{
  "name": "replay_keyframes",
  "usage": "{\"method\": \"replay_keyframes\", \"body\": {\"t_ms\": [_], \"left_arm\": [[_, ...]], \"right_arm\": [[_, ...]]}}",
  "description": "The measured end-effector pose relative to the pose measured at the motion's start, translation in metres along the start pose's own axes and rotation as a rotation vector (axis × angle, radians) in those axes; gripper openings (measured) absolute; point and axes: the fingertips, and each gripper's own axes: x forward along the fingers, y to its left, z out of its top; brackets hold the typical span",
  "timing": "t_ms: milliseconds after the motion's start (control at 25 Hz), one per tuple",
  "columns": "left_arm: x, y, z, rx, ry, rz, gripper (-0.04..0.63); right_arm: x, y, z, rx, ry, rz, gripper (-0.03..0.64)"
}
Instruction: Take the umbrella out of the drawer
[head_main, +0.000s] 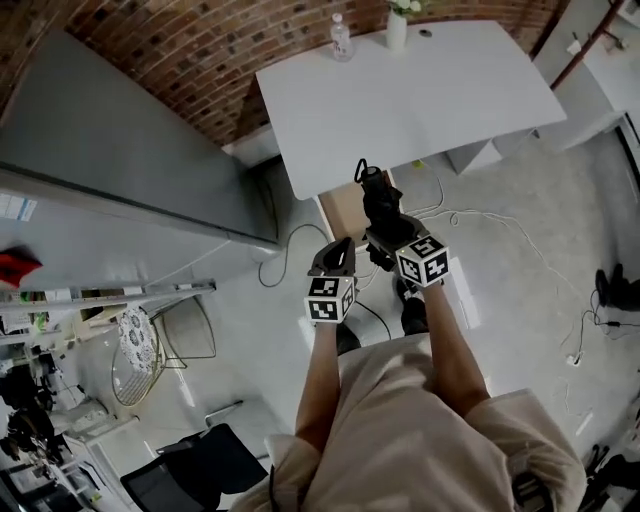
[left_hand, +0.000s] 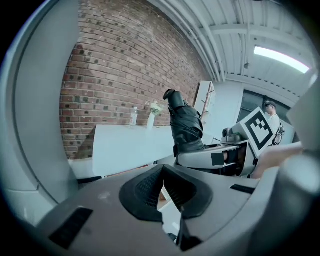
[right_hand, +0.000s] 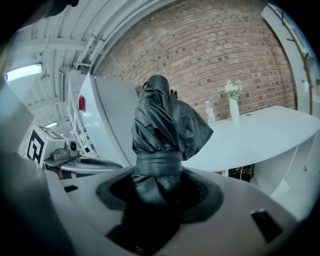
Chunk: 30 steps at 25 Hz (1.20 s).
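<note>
A folded black umbrella (right_hand: 162, 135) stands up from my right gripper (right_hand: 159, 192), whose jaws are shut on its lower part below the strap. In the head view the umbrella (head_main: 382, 208) points away from me, held above the floor in front of the white table (head_main: 420, 95). My left gripper (head_main: 335, 268) is beside it on the left, its jaws closed together with nothing between them (left_hand: 161, 192). From the left gripper view the umbrella (left_hand: 184, 127) and the right gripper's marker cube (left_hand: 260, 127) show to the right. No drawer shows in any view.
A grey cabinet (head_main: 120, 170) stands at the left against the brick wall (head_main: 190, 50). A bottle (head_main: 341, 40) and a white vase (head_main: 397, 28) sit on the table's far edge. Cables (head_main: 480, 225) trail over the floor. A wire basket (head_main: 140, 350) and a black chair (head_main: 195, 470) are lower left.
</note>
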Motion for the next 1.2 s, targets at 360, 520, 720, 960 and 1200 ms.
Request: {"method": "replay_keyframes", "body": {"t_ms": [360,520,720,960,1200], "left_arm": [[-0.028,0.008,0.030,0.075,-0.039,-0.043,0.011],[-0.036,0.023,0.028,0.058,-0.046,-0.023,0.011],[-0.038,0.032,0.030,0.060,-0.050,0.000,0.011],[-0.034,0.035,0.032,0.063,-0.056,0.018,0.011],[-0.028,0.029,0.030,0.077,-0.040,0.011,0.011]], "right_arm": [[-0.035,0.015,0.019,0.043,-0.105,0.025,0.301],[-0.045,0.016,0.018,0.089,-0.162,0.059,0.301],[-0.048,0.013,0.020,0.165,-0.227,0.114,0.301],[-0.036,0.008,0.024,0.147,-0.213,0.120,0.301],[-0.024,0.008,0.022,0.083,-0.152,0.082,0.301]]}}
